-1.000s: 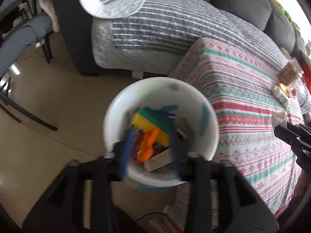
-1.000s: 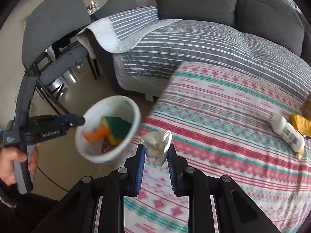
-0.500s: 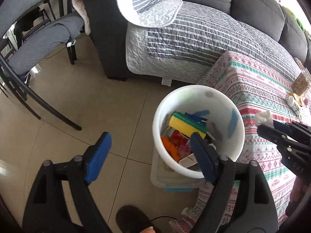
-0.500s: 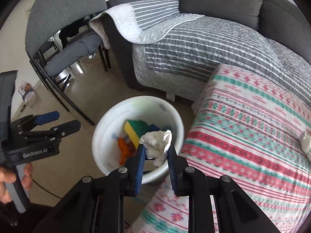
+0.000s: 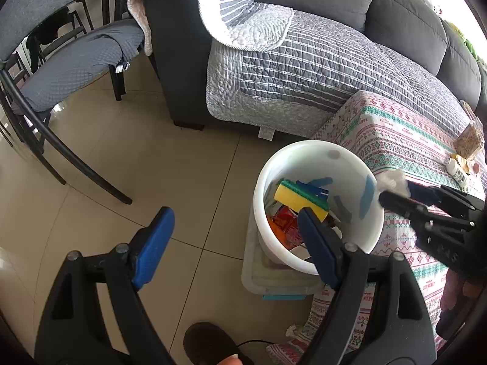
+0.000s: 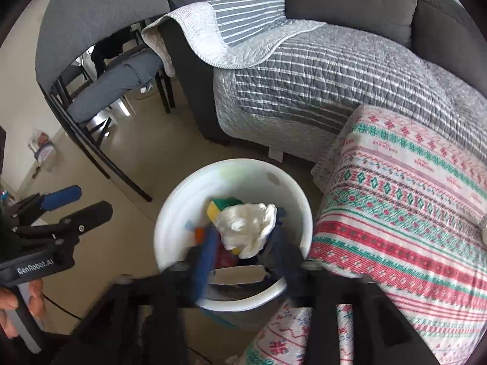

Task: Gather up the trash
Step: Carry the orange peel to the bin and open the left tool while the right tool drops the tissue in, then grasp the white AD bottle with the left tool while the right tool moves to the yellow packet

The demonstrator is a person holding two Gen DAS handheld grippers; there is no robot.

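Observation:
A white bucket (image 5: 307,158) stands on a clear plastic box on the floor beside the table; it holds a yellow-green sponge (image 5: 299,196), red and orange wrappers and other scraps. It also shows in the right wrist view (image 6: 182,203). My right gripper (image 6: 243,240) holds a crumpled white tissue (image 6: 248,223) over the bucket's mouth; its jaws look blurred and slightly parted around it. In the left wrist view the tissue (image 5: 392,179) sits at the right gripper's tip above the bucket's rim. My left gripper (image 5: 234,243) is open and empty, left of the bucket.
A table with a red-green patterned cloth (image 6: 411,200) stands right of the bucket, with a small bottle (image 5: 456,172) and snack packets at its far end. A grey sofa with striped quilt (image 5: 319,60) lies behind. A grey chair (image 5: 70,70) stands left.
My left gripper let go of the bucket, opened wide and pulled back left. My right gripper carried the tissue from over the table to above the bucket, and its jaws have blurred and widened.

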